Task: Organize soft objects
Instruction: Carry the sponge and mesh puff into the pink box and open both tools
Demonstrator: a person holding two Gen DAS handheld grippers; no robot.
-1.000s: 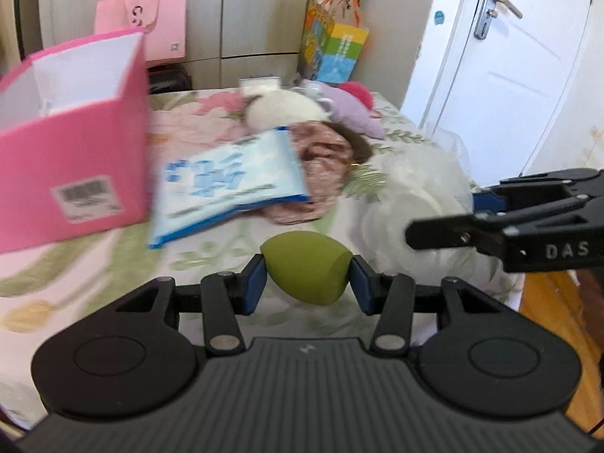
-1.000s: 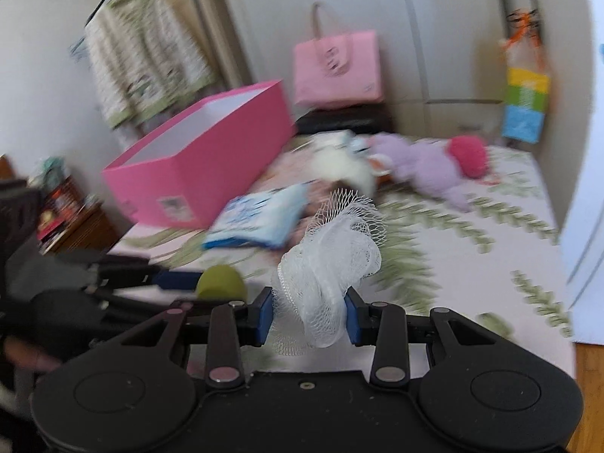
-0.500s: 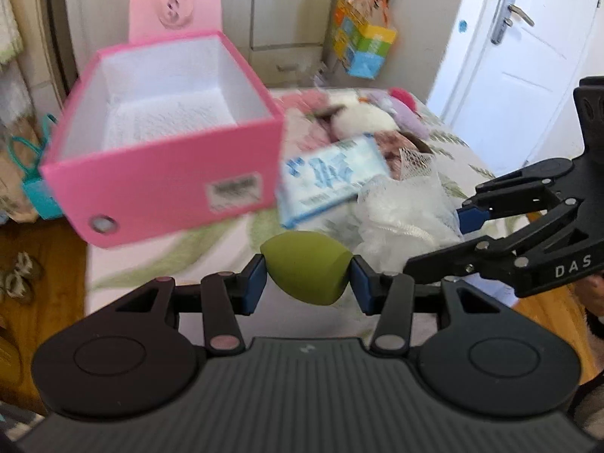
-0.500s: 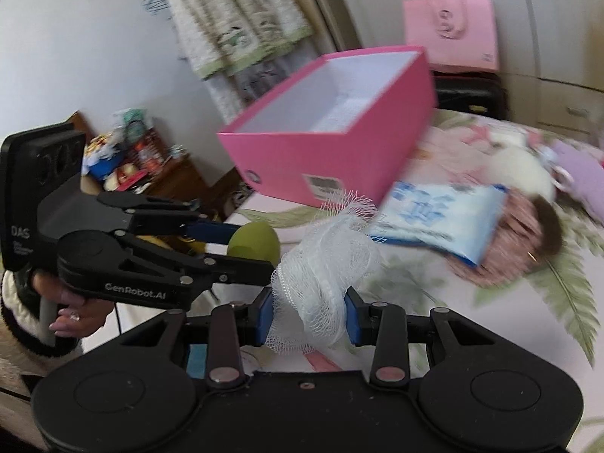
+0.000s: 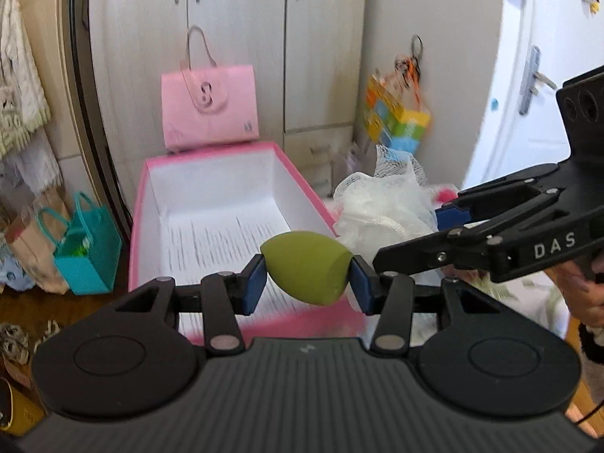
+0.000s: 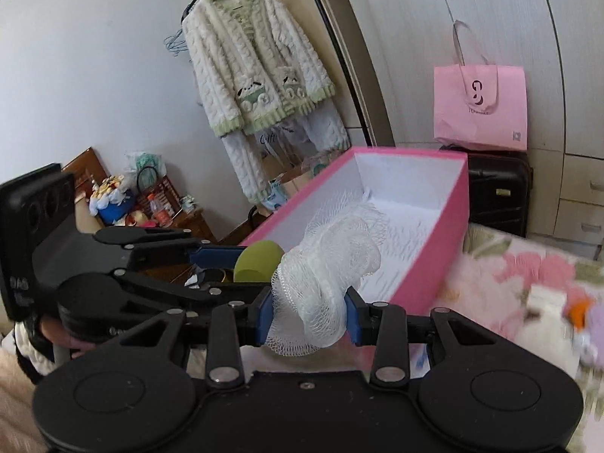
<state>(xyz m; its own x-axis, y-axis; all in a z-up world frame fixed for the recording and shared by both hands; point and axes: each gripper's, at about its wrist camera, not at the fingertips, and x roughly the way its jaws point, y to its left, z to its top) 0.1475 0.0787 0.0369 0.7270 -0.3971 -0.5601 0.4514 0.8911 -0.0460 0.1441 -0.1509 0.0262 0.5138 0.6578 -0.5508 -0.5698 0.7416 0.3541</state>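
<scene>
Left gripper (image 5: 306,277) clamped on green sponge (image 5: 304,266); right gripper (image 6: 306,319) clamped on white mesh puff (image 6: 324,264). Both now held over near end of pink box (image 5: 137,226), open and bare inside. A second ago, both low above the flowered bed (image 6: 528,264), box off to the far side. Carry-over looks nearly done; probably only lowering and letting go left. Other soft things remain on bed, blurred.

Behind the bed you have a pink paper bag (image 5: 210,107), teal tote (image 5: 87,247), and hanging fleece pajamas (image 6: 256,75).
</scene>
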